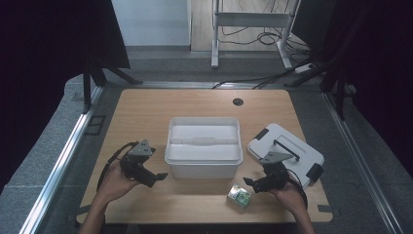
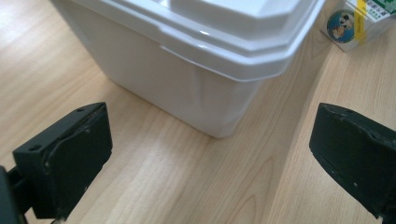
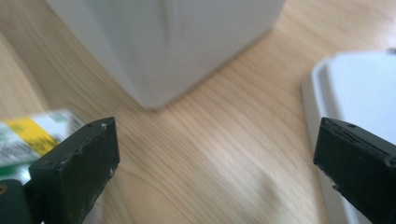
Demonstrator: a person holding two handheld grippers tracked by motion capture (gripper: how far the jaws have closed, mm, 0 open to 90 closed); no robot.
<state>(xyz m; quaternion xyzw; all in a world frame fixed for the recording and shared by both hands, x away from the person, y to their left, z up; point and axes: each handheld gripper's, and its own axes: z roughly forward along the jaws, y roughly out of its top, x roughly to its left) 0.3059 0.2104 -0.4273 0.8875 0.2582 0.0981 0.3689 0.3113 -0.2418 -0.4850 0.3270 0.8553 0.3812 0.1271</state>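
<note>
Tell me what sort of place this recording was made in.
Most likely a lab or recording workspace rather than a home: a light wooden table with a cable hole stands between black curtains, loose cables trail over the grey floor beyond, and a metal rail runs alongside.

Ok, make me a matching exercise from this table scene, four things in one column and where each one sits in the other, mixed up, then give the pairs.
Things:
1. white bin
2. white lid
3. small green and white carton
4. round cable hole

Places in the high view:
A. near edge of the table, beside the right gripper
B. far side of the table top
C. middle of the table
D. right of the bin, lying flat

Pairs: 1-C, 2-D, 3-A, 4-B
</note>
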